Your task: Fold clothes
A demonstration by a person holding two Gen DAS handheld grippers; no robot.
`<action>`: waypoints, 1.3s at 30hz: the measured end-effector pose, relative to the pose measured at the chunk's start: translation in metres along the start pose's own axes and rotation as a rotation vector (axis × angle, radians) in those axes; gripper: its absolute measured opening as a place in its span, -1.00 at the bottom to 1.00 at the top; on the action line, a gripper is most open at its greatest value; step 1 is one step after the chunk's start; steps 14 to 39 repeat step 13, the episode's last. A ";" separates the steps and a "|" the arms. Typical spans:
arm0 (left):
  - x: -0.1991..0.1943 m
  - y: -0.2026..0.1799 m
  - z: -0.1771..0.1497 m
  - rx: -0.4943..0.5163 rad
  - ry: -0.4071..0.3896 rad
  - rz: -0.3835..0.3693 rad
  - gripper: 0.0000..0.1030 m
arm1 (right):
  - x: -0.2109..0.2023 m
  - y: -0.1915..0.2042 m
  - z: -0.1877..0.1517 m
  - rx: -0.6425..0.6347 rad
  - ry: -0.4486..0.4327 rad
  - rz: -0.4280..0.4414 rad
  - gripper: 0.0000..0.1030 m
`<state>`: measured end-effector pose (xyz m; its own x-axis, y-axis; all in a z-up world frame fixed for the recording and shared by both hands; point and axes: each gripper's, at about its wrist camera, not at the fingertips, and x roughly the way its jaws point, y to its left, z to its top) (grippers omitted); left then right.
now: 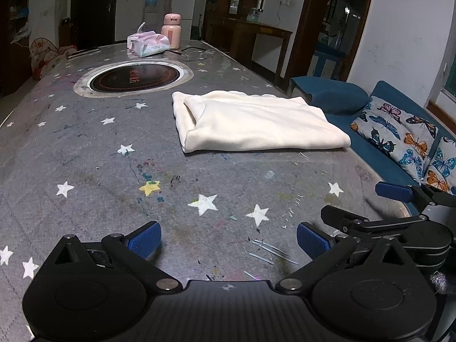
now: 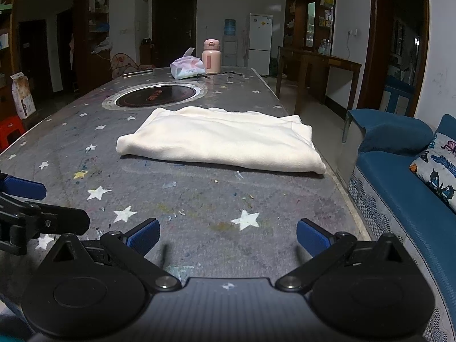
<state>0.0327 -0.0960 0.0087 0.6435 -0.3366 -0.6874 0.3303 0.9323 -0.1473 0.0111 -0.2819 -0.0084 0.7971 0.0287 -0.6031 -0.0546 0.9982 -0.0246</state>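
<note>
Garment: the folded garment (image 1: 256, 122) lay on the table (image 1: 85, 154), near its right edge.
Behind it: a round hob (image 1: 134, 78) sat set into the tabletop.
Far end: tissue pack (image 1: 148, 44) left of the flask (image 1: 171, 31).
Right of table: a sofa (image 2: 404, 188) with cushions (image 1: 396, 131).

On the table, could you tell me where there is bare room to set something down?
The widest free patch on the table lies between the grippers and the folded cloth. The strip left of the cloth, below the round cooktop, is also bare. The far end is crowded: tissue pack, pink flask, glasses.
</note>
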 end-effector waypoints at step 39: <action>0.002 -0.001 0.000 -0.006 0.011 0.004 1.00 | -0.001 0.001 0.000 0.008 -0.002 0.007 1.00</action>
